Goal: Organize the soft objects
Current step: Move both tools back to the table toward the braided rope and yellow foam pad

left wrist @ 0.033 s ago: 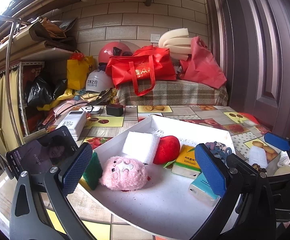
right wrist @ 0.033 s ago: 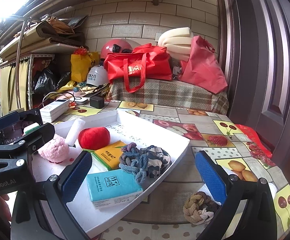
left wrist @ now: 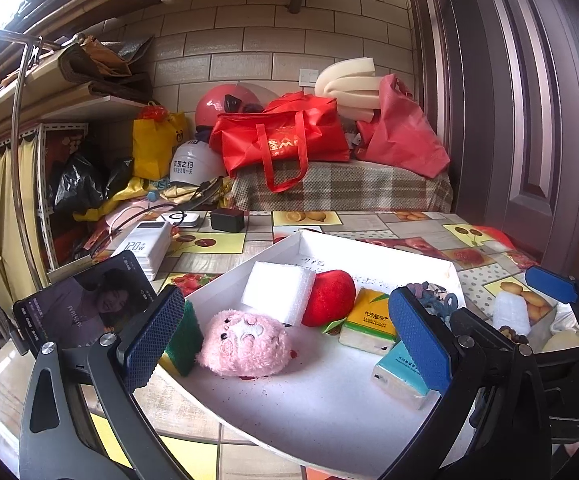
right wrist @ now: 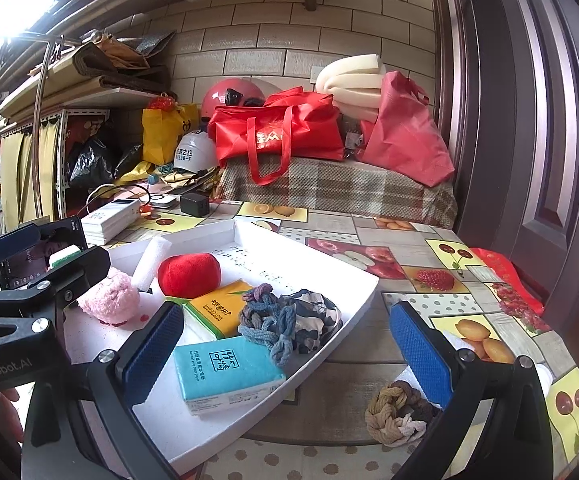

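Observation:
A white tray on the table holds a pink plush, a white foam block, a red plush apple, a yellow tissue pack, a teal tissue pack and a blue-grey braided rope with cloth. A green sponge lies at the tray's left edge. My left gripper is open and empty over the tray, around the pink plush. My right gripper is open and empty over the tray's right edge. A brown braided rope lies on the table outside the tray.
A phone, a white power bank and a black charger sit left of the tray. Red bags, helmets and foam are piled on a plaid-covered bench at the back. A door stands on the right.

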